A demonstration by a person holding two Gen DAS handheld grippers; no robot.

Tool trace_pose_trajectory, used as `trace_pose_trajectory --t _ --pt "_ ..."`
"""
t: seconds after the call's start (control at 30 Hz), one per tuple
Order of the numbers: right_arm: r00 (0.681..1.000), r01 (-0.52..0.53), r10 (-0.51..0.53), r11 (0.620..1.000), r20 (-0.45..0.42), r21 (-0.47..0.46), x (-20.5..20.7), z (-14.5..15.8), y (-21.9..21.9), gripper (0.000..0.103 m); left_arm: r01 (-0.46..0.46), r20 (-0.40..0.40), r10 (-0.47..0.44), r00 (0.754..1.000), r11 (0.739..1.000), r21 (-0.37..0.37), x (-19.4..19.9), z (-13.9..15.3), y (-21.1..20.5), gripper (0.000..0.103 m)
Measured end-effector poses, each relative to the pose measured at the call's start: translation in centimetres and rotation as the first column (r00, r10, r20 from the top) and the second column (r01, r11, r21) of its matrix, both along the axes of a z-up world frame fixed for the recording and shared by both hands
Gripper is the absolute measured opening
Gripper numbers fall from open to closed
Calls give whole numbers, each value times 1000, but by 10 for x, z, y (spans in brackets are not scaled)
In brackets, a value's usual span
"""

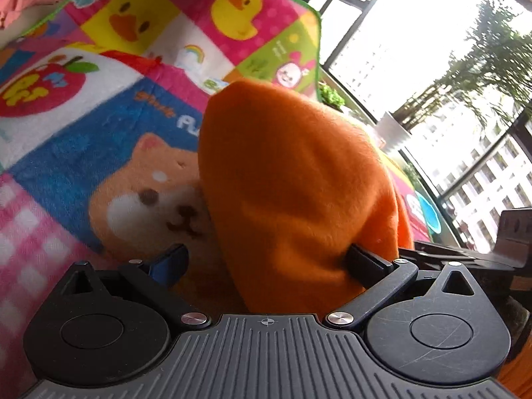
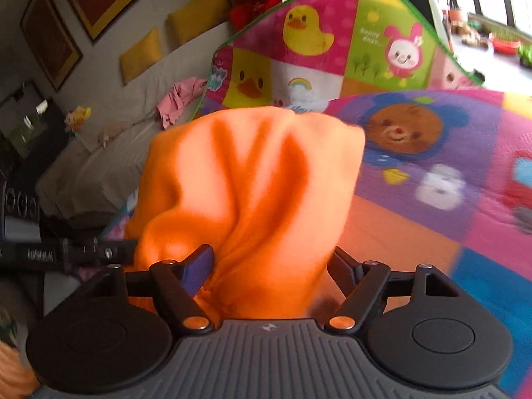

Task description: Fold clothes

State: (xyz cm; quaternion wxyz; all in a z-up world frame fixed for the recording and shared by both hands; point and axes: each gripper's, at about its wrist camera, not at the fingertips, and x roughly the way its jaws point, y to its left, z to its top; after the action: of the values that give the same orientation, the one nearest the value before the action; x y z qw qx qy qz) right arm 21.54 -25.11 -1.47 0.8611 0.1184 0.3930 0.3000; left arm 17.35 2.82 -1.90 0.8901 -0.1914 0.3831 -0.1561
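Note:
An orange fleece garment [image 1: 292, 179] hangs bunched in front of both cameras, above a colourful cartoon play mat [image 1: 99, 139]. In the left wrist view the left gripper [image 1: 266, 259] has its jaws wide apart; the cloth drapes over the right finger [image 1: 365, 262], while the left finger [image 1: 169, 259] is bare. In the right wrist view the same garment [image 2: 252, 193] fills the gap of the right gripper [image 2: 271, 266], whose jaws also stand wide apart with cloth between and over them. The fingertips are partly hidden by cloth.
The play mat [image 2: 432, 173] has a green-trimmed edge. A pink garment [image 2: 179, 99] lies on a beige sofa [image 2: 99, 153] with yellow cushions. The other gripper's body [image 1: 482, 259] shows at the right. Large windows and potted plants [image 1: 392, 129] are beyond the mat.

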Motion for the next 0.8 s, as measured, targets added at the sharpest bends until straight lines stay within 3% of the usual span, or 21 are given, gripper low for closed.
trace_pose_trajectory --t 0.37,0.53,0.8 --pt "998 -2 4 1000 69 -25 63 -2 50 80 -153 90 140 986 976 158 80 22 57 103" --pt "995 -2 6 999 103 -39 91 -2 73 84 -117 115 95 989 973 197 78 32 56 103" --pt "988 3 20 988 152 -154 82 -1 54 89 -168 224 121 967 964 205 93 58 56 103"
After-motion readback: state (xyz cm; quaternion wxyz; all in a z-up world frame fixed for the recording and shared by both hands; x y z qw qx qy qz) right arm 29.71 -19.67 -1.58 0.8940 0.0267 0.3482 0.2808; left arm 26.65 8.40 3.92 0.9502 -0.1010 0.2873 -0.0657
